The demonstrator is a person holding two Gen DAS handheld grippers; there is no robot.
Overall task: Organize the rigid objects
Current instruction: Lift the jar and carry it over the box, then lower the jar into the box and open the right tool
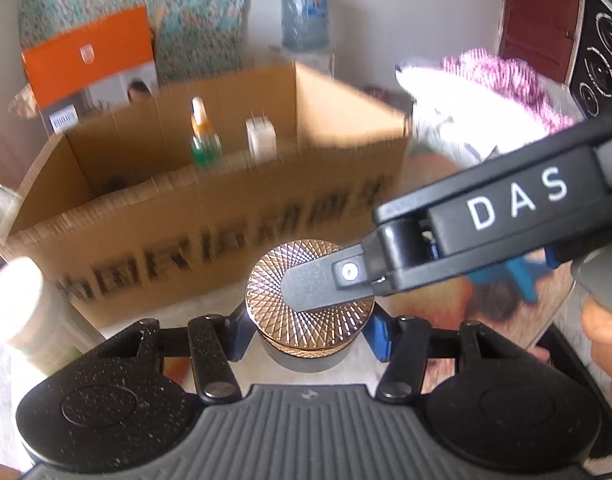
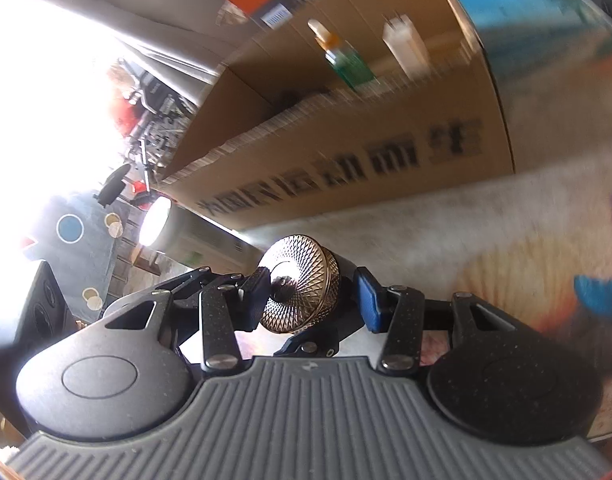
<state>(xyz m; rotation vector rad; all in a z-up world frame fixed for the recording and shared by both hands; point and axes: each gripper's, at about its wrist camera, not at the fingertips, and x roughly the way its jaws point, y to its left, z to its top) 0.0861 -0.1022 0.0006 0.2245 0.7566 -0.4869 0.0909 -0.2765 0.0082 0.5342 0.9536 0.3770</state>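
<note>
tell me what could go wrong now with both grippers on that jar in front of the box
1. Both grippers clamp one small jar: the left gripper squeezes its sides, the right gripper pinches top and bottom. If the hands drift apart, it could twist loose and drop.
2. The ridged gold lid looks slick, so the pad on it may slide.
3. The cardboard box has a tall front wall; a low carry could knock the jar against it or the green bottle inside.

Your left wrist cam looks steeply down along its fingers, close on the gold-lidded jar (image 1: 310, 304), upright; your right wrist cam sits equally close but rolled, both sharing that jar and the cardboard box (image 1: 210, 216) just behind
</note>
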